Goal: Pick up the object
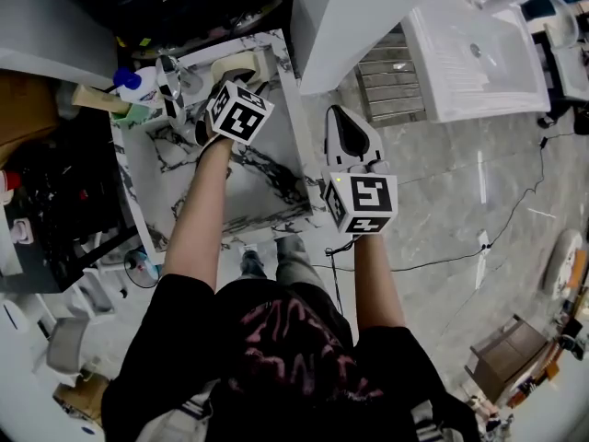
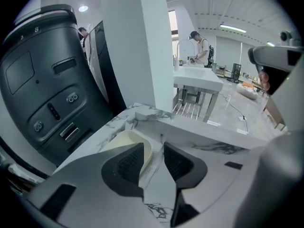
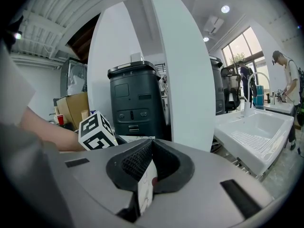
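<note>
Marble tabletop (image 1: 248,182) w/ cream tape roll (image 2: 127,142) at far end, partly hidden behind one jaw of wide-open, empty left gripper (image 2: 153,148); right gripper (image 3: 152,144) clamps thin white slip (image 3: 146,184).

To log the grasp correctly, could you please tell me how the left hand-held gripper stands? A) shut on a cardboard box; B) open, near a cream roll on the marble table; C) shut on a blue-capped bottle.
B: the left hand-held gripper has its jaws apart, gripping nothing, beside the cream roll on the marble table.
</note>
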`<state>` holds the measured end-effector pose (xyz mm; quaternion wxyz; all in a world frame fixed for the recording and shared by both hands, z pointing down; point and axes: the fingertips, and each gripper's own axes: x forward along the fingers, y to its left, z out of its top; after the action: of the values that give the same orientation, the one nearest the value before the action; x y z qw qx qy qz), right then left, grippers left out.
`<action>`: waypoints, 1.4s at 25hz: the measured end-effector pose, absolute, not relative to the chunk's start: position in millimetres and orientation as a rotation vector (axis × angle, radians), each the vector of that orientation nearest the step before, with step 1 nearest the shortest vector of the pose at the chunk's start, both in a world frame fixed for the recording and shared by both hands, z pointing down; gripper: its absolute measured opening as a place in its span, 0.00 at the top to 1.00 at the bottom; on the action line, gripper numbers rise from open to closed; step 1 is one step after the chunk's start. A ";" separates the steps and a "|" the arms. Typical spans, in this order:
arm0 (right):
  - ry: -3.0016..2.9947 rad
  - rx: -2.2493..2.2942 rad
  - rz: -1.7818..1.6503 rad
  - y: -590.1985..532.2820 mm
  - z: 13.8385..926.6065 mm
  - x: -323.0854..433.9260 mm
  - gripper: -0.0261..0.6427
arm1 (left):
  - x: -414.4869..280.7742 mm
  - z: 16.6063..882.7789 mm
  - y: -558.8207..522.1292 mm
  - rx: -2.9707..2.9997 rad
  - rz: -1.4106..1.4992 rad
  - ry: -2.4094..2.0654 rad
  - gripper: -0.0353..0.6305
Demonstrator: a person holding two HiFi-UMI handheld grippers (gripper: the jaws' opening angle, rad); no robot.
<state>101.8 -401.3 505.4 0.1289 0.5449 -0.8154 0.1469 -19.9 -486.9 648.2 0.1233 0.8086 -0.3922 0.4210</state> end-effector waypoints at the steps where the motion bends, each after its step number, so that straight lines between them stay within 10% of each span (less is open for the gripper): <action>1: -2.370 1.583 0.426 -402.1 505.9 102.5 0.94 | -19.8 649.2 -487.6 2.350 1.216 -1.137 0.74; 35: -2.380 1.600 0.436 -394.1 494.7 109.6 0.94 | -13.7 611.3 -471.4 2.407 1.018 -1.191 0.89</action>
<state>109.6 -394.1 494.7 0.1203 0.5477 -0.8144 0.1491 -13.7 -471.4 611.3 0.1345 0.8304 -0.4110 0.3513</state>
